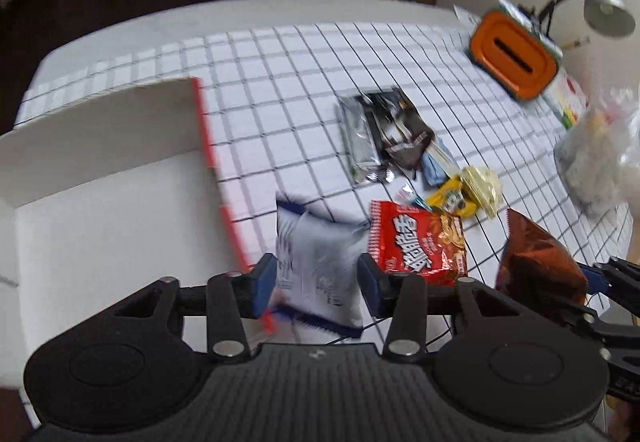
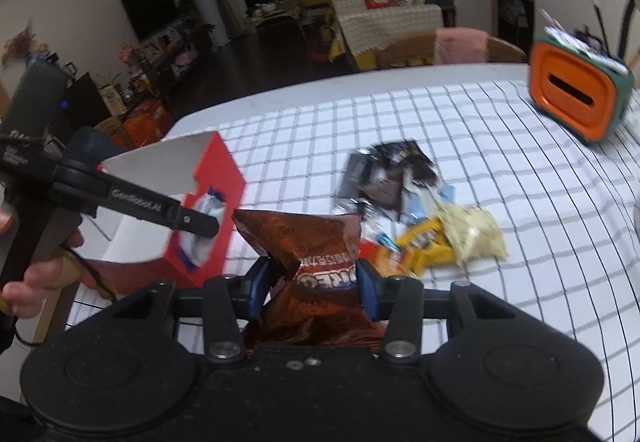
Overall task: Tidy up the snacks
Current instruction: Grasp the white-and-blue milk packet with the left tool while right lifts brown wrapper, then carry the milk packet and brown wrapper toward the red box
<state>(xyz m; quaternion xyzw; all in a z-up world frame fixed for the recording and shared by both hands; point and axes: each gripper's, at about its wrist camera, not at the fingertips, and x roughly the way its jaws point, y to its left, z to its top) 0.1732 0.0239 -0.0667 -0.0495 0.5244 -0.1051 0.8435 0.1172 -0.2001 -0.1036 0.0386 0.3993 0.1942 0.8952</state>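
In the left wrist view my left gripper [image 1: 318, 276] is shut on a white and blue snack packet [image 1: 320, 254], held just right of the open box [image 1: 100, 202], which is white inside with red outer walls. My right gripper [image 2: 312, 286] is shut on a crinkled brown Oreo packet [image 2: 304, 238], lifted above the table. The same brown packet [image 1: 536, 262] shows at the right of the left wrist view, with the right gripper [image 1: 600, 282] behind it. From the right wrist view, the left gripper [image 2: 200, 226] holds the white packet [image 2: 208, 208] beside the red box [image 2: 224, 170].
A red packet [image 1: 418, 246], a yellow packet [image 1: 452, 198], a cream packet [image 1: 482, 184] and silver and black packets [image 1: 384, 134] lie on the checked tablecloth [image 1: 280, 82]. An orange container [image 1: 514, 54], a lamp [image 1: 608, 2] and a plastic bag [image 1: 600, 162] stand at the right. A hand [image 2: 40, 274] grips the left handle.
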